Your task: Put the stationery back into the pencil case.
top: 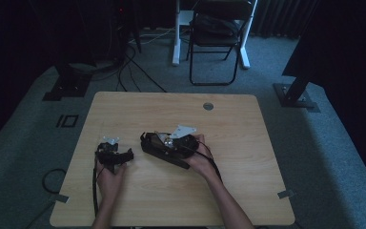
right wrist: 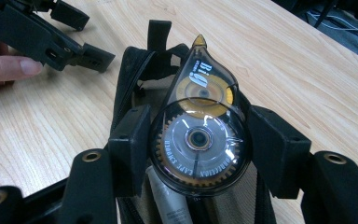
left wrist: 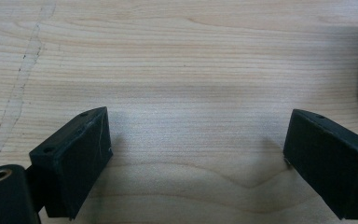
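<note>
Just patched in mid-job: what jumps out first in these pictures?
The right claw clamps a clear, drop-shaped correction tape dispenser over an open black pouch near the middle of the wooden table. The left claw rests open on bare wood, to the left of the pouch in the high view.

The left gripper [top: 124,156] was held low over the table by the left hand [top: 109,179], its jaws spread wide apart with nothing between them. The right gripper [right wrist: 198,140] was gripped by the right hand [top: 201,160] and angled leftward, its jaws pressed against both sides of a held object.
</note>
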`<state>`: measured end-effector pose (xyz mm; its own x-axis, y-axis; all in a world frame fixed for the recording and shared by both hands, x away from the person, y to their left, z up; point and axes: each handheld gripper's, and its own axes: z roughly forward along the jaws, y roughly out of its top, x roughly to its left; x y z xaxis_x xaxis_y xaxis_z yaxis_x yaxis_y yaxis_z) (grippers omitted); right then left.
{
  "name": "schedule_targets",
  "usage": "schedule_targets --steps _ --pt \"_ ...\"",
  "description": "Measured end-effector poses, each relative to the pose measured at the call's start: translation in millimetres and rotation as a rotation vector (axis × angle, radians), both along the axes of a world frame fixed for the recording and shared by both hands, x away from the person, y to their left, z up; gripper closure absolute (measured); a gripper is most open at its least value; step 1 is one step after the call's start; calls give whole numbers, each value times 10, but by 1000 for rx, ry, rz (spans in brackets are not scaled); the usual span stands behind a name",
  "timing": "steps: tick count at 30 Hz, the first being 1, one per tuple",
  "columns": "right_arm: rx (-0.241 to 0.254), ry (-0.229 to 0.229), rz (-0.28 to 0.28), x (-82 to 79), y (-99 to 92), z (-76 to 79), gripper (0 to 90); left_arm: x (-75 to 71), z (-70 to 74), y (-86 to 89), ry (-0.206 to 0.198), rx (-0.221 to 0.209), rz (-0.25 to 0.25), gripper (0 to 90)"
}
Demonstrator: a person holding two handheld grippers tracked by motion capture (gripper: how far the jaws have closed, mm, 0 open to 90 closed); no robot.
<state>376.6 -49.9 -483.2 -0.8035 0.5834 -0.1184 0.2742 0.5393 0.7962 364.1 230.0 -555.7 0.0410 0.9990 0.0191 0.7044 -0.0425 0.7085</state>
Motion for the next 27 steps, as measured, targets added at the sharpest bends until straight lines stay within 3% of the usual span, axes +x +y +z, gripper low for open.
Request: schedule_targets --steps 27 --pt "-23 28 21 9 13 -90 416 1 0 -2 0 -1 2 78"
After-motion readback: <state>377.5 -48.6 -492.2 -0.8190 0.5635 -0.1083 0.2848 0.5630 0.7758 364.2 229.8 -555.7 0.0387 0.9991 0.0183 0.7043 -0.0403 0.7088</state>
